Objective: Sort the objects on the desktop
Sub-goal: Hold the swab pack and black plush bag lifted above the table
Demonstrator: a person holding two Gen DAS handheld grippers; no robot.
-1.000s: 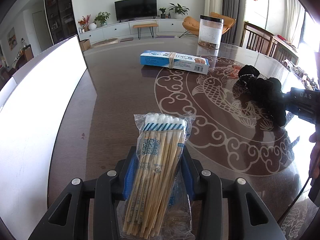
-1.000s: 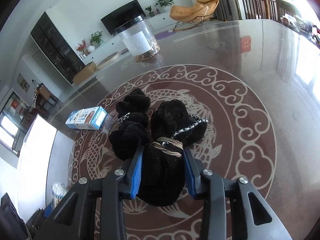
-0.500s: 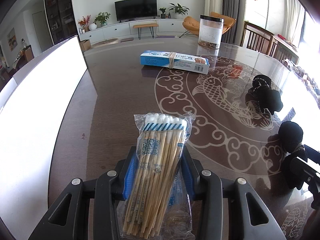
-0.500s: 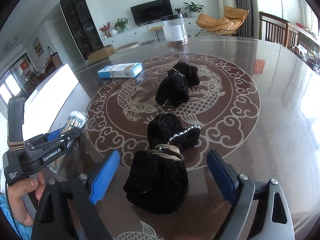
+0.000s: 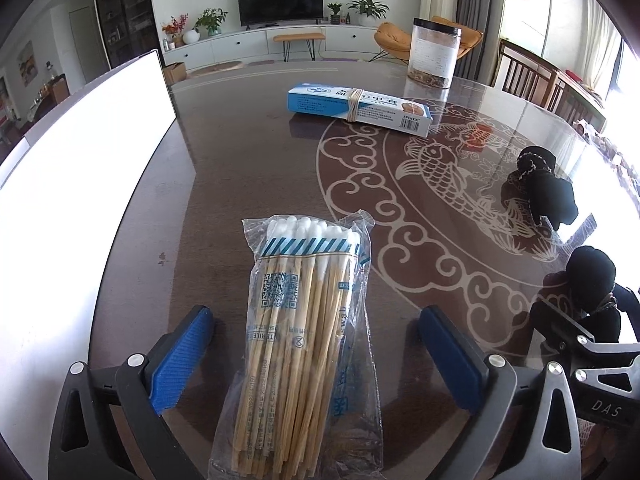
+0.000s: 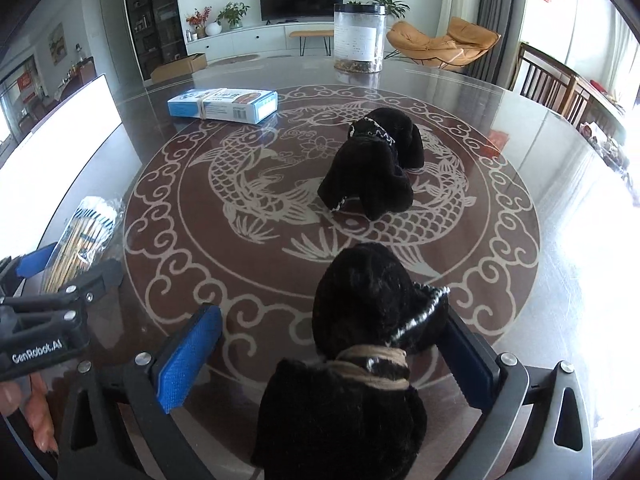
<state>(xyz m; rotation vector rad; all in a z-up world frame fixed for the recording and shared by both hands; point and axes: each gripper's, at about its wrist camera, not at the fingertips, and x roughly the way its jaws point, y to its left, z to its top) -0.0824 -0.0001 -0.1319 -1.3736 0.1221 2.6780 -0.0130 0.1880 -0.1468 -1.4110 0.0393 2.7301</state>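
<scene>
Both tongs just opened, swab pack (image 5: 296, 332), black bundle (image 6: 360, 352) released

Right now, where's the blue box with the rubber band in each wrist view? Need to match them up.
Left wrist: the blue box lies upper centre, on the table just left of the fish medallion, below the clear jar.
Right wrist: the blue box lies upper left, at the medallion's left rim.
Shared landmark: the clear jar behind it, in front of the TV wall.
</scene>
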